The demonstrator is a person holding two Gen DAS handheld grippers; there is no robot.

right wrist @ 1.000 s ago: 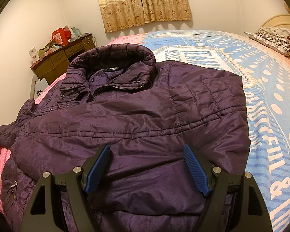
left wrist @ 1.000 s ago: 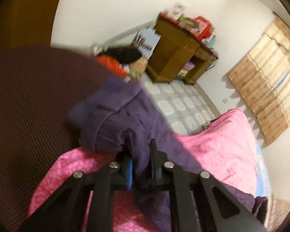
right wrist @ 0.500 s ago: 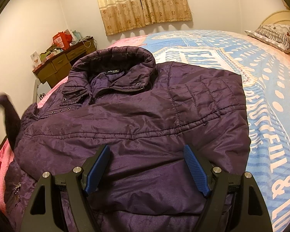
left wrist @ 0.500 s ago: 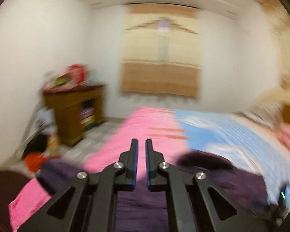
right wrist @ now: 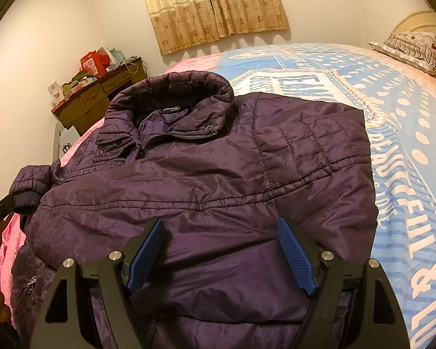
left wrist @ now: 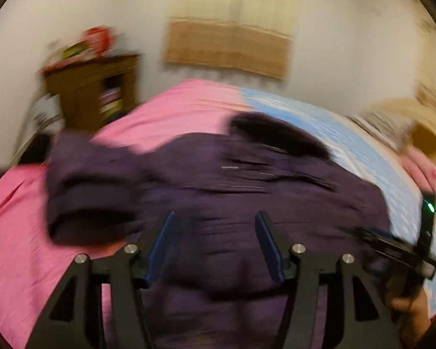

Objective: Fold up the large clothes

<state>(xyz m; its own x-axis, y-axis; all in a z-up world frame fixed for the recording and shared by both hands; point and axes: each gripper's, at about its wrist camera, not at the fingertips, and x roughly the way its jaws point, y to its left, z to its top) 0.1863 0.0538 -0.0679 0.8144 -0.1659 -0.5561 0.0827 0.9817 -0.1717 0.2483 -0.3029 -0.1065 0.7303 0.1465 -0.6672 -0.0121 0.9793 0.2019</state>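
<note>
A dark purple padded jacket (right wrist: 218,180) lies face up on the bed, collar toward the curtain. Its right sleeve is folded across the chest. Its left sleeve (right wrist: 29,186) lies bunched at the jacket's left edge; it shows blurred in the left wrist view (left wrist: 87,192). My left gripper (left wrist: 215,241) is open and empty above the jacket's lower left part. My right gripper (right wrist: 221,250) is open and empty just above the jacket's hem. The right gripper also shows at the right edge of the left wrist view (left wrist: 404,247).
The bed has a blue patterned cover (right wrist: 407,133) and a pink blanket (left wrist: 20,232) on the left side. A wooden desk (right wrist: 101,96) with clutter stands by the left wall. A pillow (right wrist: 409,46) lies at the headboard. Curtains (right wrist: 215,5) hang on the far wall.
My left gripper swung the left sleeve up toward the jacket, let it go and opened. The sleeve now lies at the jacket's left edge. The right gripper stayed still and open.
</note>
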